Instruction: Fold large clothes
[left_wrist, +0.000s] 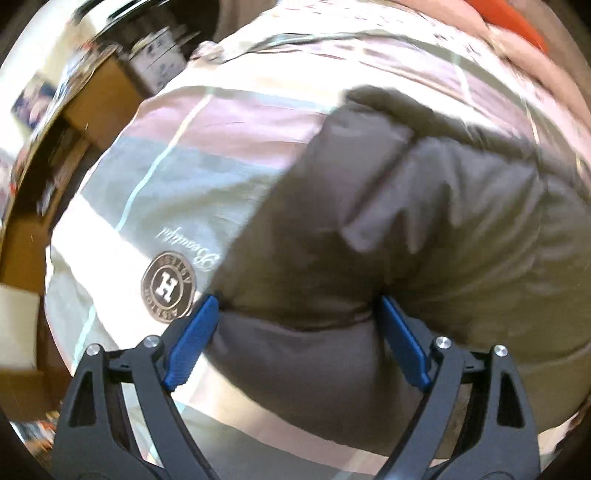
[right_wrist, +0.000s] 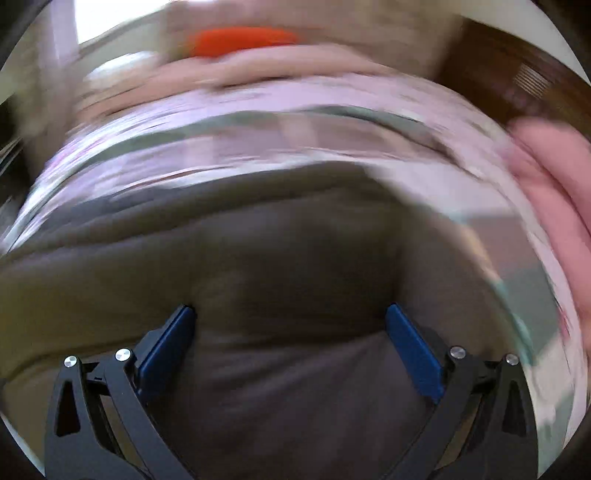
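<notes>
Nearest, the left gripper (left_wrist: 297, 308) and right gripper (right_wrist: 290, 319) hung with fingers spread, pinching nothing, over the grey padded garment (left_wrist: 369, 221) (probably between grasps), which lay on the striped bedspread (left_wrist: 177, 162) beyond.

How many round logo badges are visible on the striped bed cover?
1: the round badge lies on the striped cover, left of the grey garment. Others may be hidden.

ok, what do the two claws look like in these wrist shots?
Same build on both. Left claw and right claw: black skeletal linkage arms with triangular cutouts, silver pivot pins, flat blue ribbed pads on the fingers. No cables, markings or sleeves visible.
</notes>
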